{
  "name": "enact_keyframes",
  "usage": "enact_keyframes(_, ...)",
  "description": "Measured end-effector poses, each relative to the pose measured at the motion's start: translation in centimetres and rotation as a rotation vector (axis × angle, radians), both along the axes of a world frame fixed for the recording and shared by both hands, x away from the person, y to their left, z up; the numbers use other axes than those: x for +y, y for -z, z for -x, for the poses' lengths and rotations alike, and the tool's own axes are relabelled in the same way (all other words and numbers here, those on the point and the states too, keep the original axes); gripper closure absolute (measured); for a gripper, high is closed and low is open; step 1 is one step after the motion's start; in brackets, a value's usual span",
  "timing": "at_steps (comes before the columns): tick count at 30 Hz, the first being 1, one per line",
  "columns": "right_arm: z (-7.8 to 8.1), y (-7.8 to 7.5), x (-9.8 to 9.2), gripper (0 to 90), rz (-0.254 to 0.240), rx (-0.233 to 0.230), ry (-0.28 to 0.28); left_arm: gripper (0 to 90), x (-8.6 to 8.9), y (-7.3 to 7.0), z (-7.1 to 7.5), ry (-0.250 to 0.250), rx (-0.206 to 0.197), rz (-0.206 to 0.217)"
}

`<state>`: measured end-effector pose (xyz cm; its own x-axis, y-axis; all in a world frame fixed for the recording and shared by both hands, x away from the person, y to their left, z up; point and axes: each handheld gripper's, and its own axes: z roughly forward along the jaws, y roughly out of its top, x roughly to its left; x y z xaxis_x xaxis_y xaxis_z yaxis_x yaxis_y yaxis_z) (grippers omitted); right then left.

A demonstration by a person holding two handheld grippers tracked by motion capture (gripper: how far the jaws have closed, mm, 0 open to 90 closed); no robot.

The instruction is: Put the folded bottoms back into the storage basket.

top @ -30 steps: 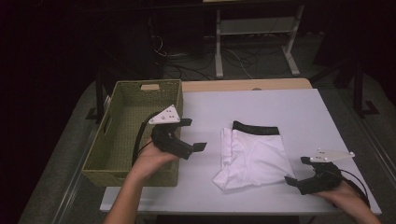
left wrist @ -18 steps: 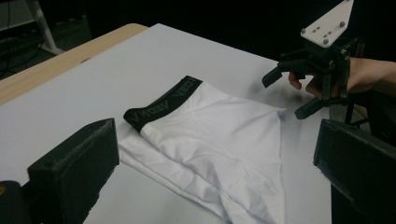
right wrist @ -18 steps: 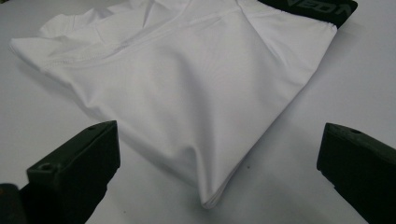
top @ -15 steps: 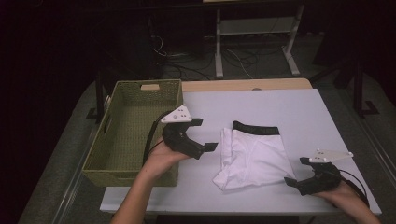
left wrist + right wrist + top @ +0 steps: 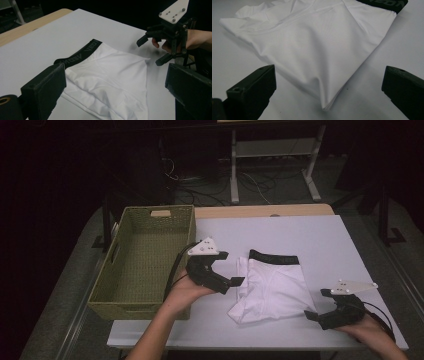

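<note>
A folded pair of white briefs [image 5: 274, 287] with a black waistband [image 5: 274, 256] lies in the middle of the white table [image 5: 320, 240]. My left gripper [image 5: 231, 268] hovers at the garment's left edge, open, nothing between its jaws. In the left gripper view the briefs [image 5: 110, 75] lie just past the wide-spread jaws of the left gripper [image 5: 116, 75]. My right gripper [image 5: 316, 304] rests open near the front right, just off the garment's right corner. In the right gripper view the right gripper [image 5: 329, 75] frames the folded corner of the briefs [image 5: 312, 37]. The right gripper [image 5: 150, 51] also appears across the cloth.
A woven green basket [image 5: 116, 270] stands on the table's left side, empty inside. A wooden strip [image 5: 265, 211] runs along the table's far edge. Beyond it are dark floor, cables and a metal stand [image 5: 272, 155].
My left gripper has travelled right from over the basket's rim to the left edge of the briefs. The right gripper and the garment have stayed put.
</note>
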<state>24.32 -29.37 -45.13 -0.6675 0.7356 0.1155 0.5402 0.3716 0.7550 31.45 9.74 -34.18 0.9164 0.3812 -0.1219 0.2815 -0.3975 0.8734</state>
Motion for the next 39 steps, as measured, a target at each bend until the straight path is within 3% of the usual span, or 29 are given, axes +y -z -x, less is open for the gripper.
enact_keyframes(17, 0.0, 0.0, 0.0, 0.0, 0.003, 0.001, -0.009, 5.1, -2.9, 2.7, 0.3, 0.001, 0.037, -0.046)
enact_keyframes(39, 0.1, 0.1, 0.1, 0.0, 0.004, 0.0, -0.02, 5.1, -4.1, 6.7, 0.1, -0.032, 0.066, -0.094)
